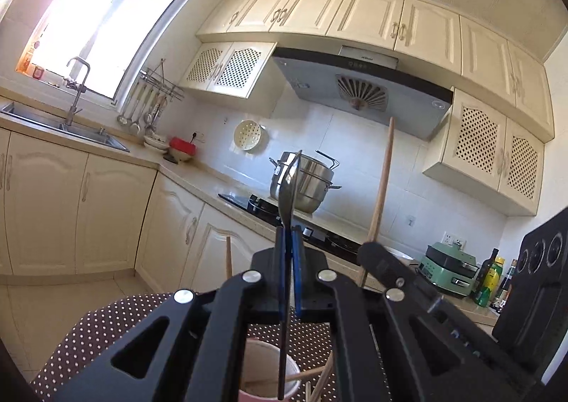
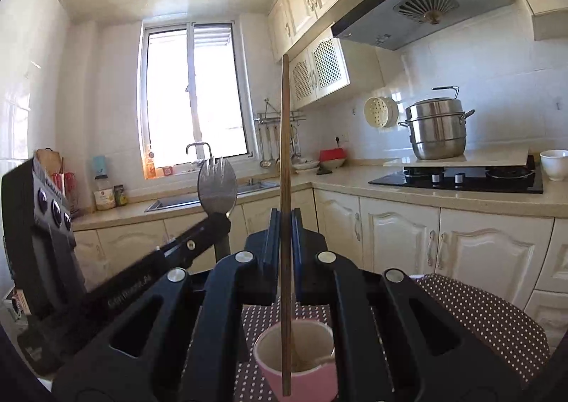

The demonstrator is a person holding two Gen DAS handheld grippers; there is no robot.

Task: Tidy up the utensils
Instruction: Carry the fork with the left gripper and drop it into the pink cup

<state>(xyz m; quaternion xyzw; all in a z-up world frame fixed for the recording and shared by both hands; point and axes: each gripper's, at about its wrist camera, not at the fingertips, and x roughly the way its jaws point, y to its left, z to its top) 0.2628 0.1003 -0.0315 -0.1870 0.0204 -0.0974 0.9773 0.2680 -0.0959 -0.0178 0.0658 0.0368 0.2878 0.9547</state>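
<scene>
My left gripper is shut on a metal spork, held upright with its head up and its handle hanging over a pink cup. My right gripper is shut on a wooden chopstick, held upright with its lower end in front of the pink cup. The cup stands on a brown polka-dot tablecloth, and in the left wrist view wooden chopsticks lie in and beside it. Each view shows the other gripper: the right one with its chopstick, the left one with the spork.
Kitchen counters run behind the table, with a sink, a black hob and a steel steamer pot. A range hood hangs above. A green appliance and bottles stand at the right. A white cup sits by the hob.
</scene>
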